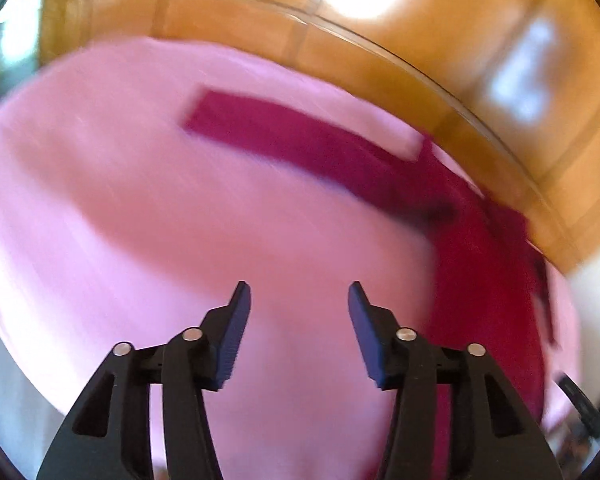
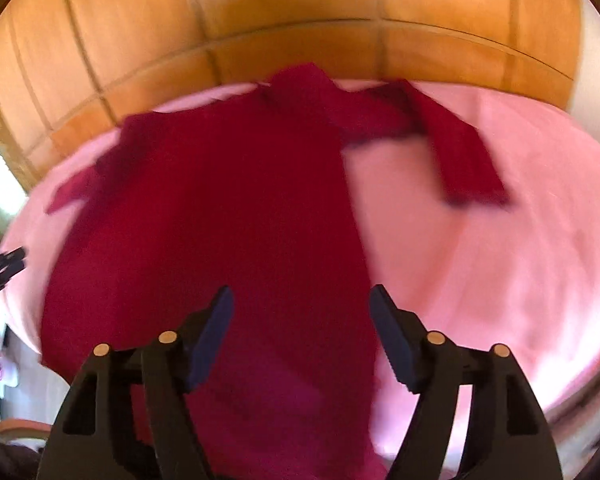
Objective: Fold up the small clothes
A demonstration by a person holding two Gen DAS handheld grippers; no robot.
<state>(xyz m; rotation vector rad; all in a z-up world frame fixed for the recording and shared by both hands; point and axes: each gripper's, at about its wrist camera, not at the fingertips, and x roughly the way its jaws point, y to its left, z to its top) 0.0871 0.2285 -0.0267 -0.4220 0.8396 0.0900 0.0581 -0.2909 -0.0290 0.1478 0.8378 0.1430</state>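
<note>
A dark red long-sleeved top (image 2: 228, 208) lies spread flat on a pink sheet (image 2: 500, 264). In the right wrist view its body fills the middle, one sleeve (image 2: 460, 152) bends out to the right, and the other sleeve reaches left. My right gripper (image 2: 300, 300) is open and empty above the lower body of the top. In the left wrist view the top (image 1: 488, 272) runs down the right side, with a long sleeve (image 1: 268, 128) stretched left. My left gripper (image 1: 299, 294) is open and empty over bare pink sheet (image 1: 140, 208), left of the top. Both views are motion-blurred.
A glossy wooden headboard or wardrobe panel (image 2: 284, 20) stands just beyond the far edge of the sheet, also in the left wrist view (image 1: 440, 40). The other gripper (image 2: 0, 268) shows at the left edge of the right wrist view.
</note>
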